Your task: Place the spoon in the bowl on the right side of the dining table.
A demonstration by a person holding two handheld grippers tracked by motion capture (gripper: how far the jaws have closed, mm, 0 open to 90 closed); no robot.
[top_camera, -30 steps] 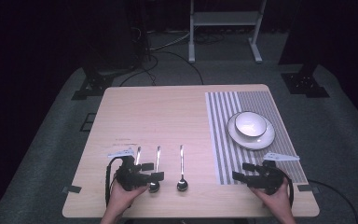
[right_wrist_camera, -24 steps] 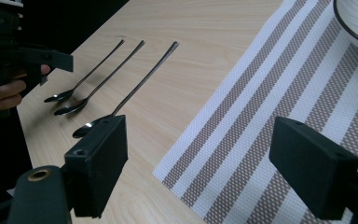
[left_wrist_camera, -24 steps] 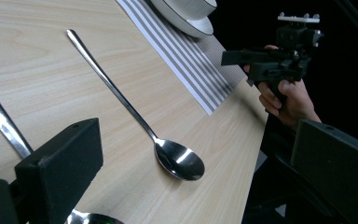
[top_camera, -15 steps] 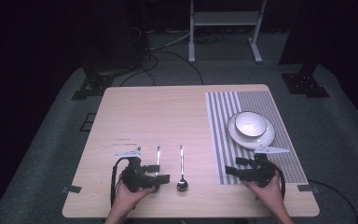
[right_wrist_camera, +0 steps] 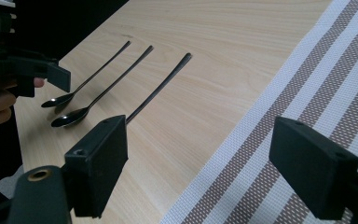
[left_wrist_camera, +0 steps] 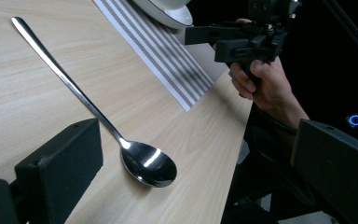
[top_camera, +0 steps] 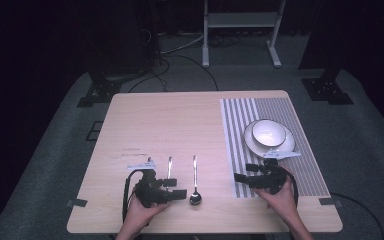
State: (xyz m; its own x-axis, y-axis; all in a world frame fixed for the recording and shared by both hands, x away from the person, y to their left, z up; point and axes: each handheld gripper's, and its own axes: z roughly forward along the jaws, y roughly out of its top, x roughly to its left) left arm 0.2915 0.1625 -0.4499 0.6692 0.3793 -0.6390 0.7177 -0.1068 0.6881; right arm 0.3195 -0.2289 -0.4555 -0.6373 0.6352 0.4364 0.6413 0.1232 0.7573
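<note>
The left gripper hovers low over the near edge of the wooden table, jaws spread wide and holding nothing, aimed across at the bowl end of the nearest spoon. The right gripper hangs above the near left corner of the striped placemat, jaws likewise wide apart and empty, pointing toward the spoons.

The main risk is probably a bad pinch. The spoon lies flat on the wood, so blunt black jaws closing from the side could skid over the metal or push it away instead of lifting it. Closing on the rounded bowl rather than the neck could make it squirt out or pivot. A second spoon and a third spoon lie just beside it toward the left, handles roughly parallel and pointing away from the person; a sweep that runs too far could knock them out of line. The two grippers face each other, so reaching together might bring them into contact.

The spoon itself is polished steel, with a long thin handle and a small oval bowl lying hollow side up and catching bright reflections. It rests between the left gripper and the placemat, well short of the white bowl on its plate.
</note>
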